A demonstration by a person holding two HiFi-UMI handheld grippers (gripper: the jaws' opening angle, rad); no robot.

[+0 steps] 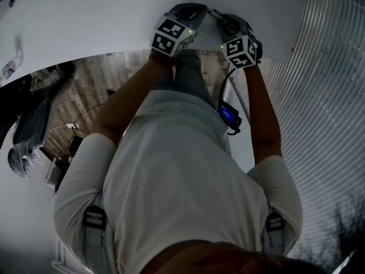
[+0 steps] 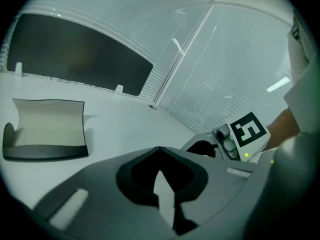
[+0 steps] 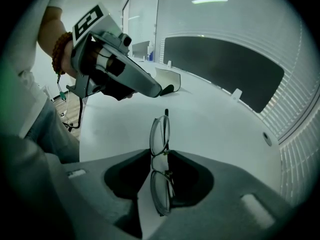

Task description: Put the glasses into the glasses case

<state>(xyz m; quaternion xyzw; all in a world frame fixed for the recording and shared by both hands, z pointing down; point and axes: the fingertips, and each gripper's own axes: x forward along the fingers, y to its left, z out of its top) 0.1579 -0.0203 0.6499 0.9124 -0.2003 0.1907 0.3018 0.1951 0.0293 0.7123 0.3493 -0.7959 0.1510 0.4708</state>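
Note:
Thin-rimmed folded glasses point(image 3: 161, 134) stand on edge on the white table point(image 3: 220, 129). My right gripper point(image 3: 160, 151) is shut on them at the bridge, one lens beyond the jaw tips and one behind them. An open glasses case point(image 2: 47, 129), dark outside and pale inside, lies empty on the table at the far left of the left gripper view. It also shows behind my left gripper's tip as the glasses case point(image 3: 169, 79). My left gripper point(image 2: 160, 149) hovers shut and empty above the table, to the left of the right one. In the head view both grippers point(image 1: 191, 13) sit side by side.
A dark panel point(image 2: 80, 59) runs along the wall behind the table, with slatted blinds point(image 2: 235, 74) beside it. The table's curved near edge point(image 1: 102, 53) lies right in front of the person's body. A small dark device point(image 1: 230, 116) hangs by a cable at the hip.

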